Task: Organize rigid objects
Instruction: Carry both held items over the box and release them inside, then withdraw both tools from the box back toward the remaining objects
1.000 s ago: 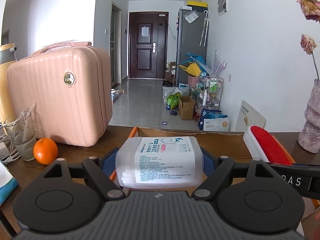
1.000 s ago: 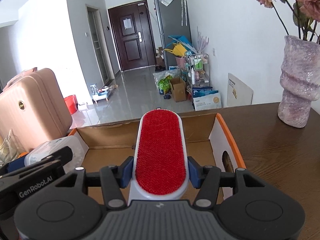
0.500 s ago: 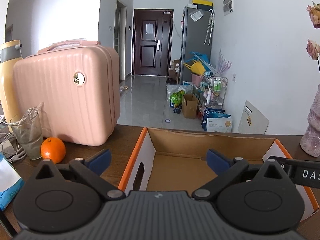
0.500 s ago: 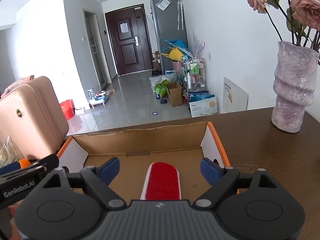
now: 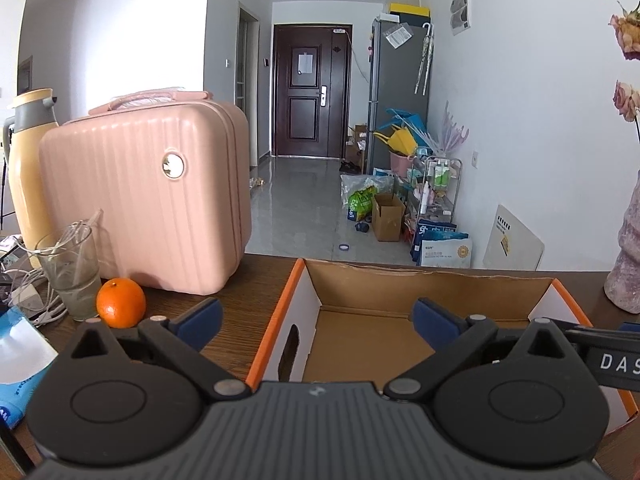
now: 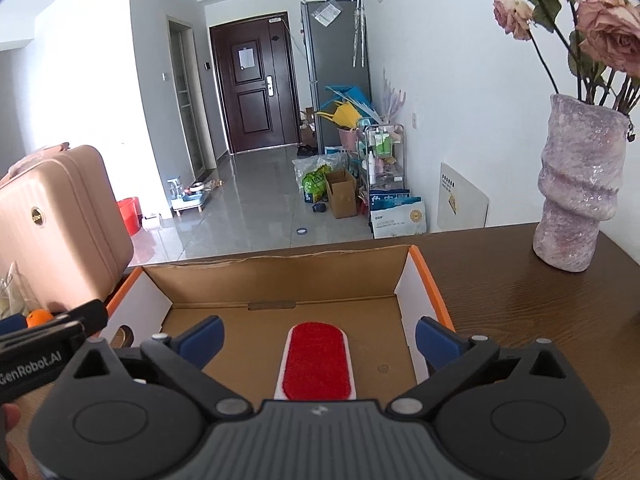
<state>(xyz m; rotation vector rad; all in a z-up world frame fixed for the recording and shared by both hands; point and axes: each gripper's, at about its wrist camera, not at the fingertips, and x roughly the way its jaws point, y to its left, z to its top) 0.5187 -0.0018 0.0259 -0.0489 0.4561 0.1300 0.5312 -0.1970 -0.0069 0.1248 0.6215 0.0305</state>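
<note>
Both claws spread wide over the cardboard box, nothing held

The right gripper (image 6: 318, 338), its jaws having just been opening, hangs over the cardboard box (image 6: 280, 280); the red lint brush (image 6: 316, 364) lies flat on the box floor between and below the blue fingertips (image 6: 202, 340), untouched. The left gripper (image 5: 316, 316) has also just spread wide and grips nothing, its left pad over the table, its right pad over the box (image 5: 432, 284). An orange (image 5: 121, 307) sits at its 9 o'clock, the pink case (image 5: 148, 196) at 10 o'clock, the vase (image 6: 576, 196) at the right gripper's 2 o'clock
</note>
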